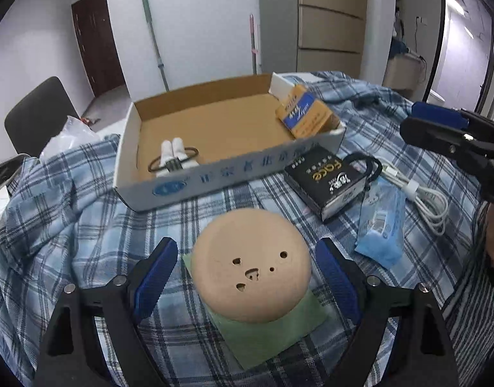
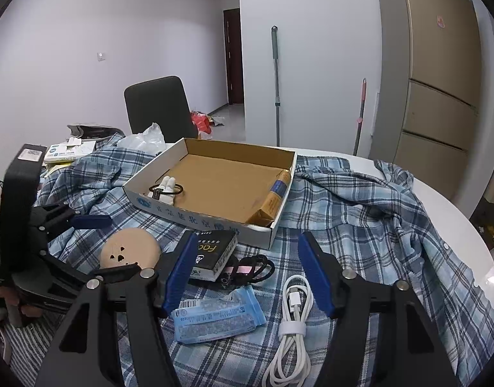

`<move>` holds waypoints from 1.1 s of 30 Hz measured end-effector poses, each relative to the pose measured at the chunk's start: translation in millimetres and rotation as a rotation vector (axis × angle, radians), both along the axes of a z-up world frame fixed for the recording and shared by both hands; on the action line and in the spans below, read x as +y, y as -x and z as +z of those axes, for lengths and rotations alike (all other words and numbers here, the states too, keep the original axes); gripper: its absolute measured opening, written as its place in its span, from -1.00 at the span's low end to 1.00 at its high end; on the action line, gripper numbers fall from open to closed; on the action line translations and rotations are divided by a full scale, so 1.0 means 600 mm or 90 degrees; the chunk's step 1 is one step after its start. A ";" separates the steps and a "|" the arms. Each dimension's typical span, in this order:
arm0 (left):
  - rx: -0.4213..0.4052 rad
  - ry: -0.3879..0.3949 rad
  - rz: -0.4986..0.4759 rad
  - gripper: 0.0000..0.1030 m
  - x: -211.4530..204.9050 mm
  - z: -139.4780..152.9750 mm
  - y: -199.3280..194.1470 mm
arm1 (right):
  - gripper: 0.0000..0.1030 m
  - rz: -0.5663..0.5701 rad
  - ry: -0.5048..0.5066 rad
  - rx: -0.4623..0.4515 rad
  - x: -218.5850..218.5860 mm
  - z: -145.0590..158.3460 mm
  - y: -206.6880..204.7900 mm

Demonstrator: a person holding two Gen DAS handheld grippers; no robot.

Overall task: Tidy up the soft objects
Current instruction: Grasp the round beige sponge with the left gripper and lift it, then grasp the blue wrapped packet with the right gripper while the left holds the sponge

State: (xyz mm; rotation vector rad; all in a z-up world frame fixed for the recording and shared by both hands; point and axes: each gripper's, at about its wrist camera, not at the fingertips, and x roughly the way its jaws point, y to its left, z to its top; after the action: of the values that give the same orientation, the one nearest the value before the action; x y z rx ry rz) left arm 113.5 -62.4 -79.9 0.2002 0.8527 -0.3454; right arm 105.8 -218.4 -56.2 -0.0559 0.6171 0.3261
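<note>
A round tan squishy toy (image 1: 251, 266) with small holes rests on a green square pad (image 1: 269, 332) on the plaid cloth (image 1: 69, 251). My left gripper (image 1: 247, 277) is open, its blue pads on either side of the toy, not touching it. The toy also shows in the right wrist view (image 2: 130, 250). My right gripper (image 2: 247, 271) is open and empty above a blue packet (image 2: 214, 317) and a white cable (image 2: 293, 322). A shallow cardboard box (image 1: 234, 167) holds a white glove with a black band (image 1: 174, 158) and an orange-blue pack (image 1: 306, 114).
A black "Face" box (image 1: 327, 183) lies right of the toy, with black hair ties (image 2: 250, 269) beside it. A black chair (image 2: 156, 106) stands behind the table. Papers and a plastic bag (image 2: 143, 140) lie at the far left. The white table edge (image 2: 456, 213) curves at right.
</note>
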 end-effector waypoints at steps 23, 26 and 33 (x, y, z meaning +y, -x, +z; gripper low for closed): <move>-0.003 -0.020 -0.017 0.56 -0.011 -0.006 0.003 | 0.23 -0.006 -0.008 0.021 -0.007 -0.005 -0.007; -0.091 0.018 -0.015 0.55 0.004 0.034 0.035 | 0.23 -0.005 -0.012 0.018 -0.008 -0.001 -0.005; -0.257 0.086 -0.026 0.55 0.024 0.092 0.102 | 0.37 0.058 -0.023 0.072 0.003 0.003 0.000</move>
State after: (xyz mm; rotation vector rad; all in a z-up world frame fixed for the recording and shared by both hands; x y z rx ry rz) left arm 52.1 -47.8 -24.6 0.1552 0.4254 -0.3831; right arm 105.7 -216.5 -54.4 -0.0311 0.7218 0.4304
